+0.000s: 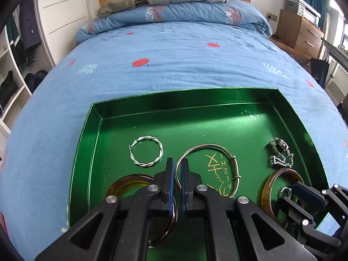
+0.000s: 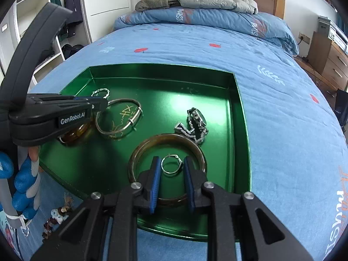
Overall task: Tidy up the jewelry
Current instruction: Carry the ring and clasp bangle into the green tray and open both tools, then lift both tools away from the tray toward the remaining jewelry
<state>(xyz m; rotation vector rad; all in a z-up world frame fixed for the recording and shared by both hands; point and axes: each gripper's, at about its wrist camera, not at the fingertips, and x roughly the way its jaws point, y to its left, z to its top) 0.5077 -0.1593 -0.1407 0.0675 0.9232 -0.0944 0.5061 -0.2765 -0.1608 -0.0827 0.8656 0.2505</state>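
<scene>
two amber bangles (image 2: 166,169), one green tray (image 2: 237,113).

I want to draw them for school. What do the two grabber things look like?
Both are black plastic. The left gripper and the right gripper each have two flat fingers lined with blue pads, joined by angular black links with round silver bolts. White "GenRobot.AI" lettering runs along the left one's side. A blue-and-white knitted sleeve shows beside it.

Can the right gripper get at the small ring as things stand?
Probably yes. The small ring lies flat inside the amber bangle on the green tray, directly ahead of the right gripper, whose jaws stand apart on either side of it. Nothing covers it; the bangle's rim is close, though.
</scene>
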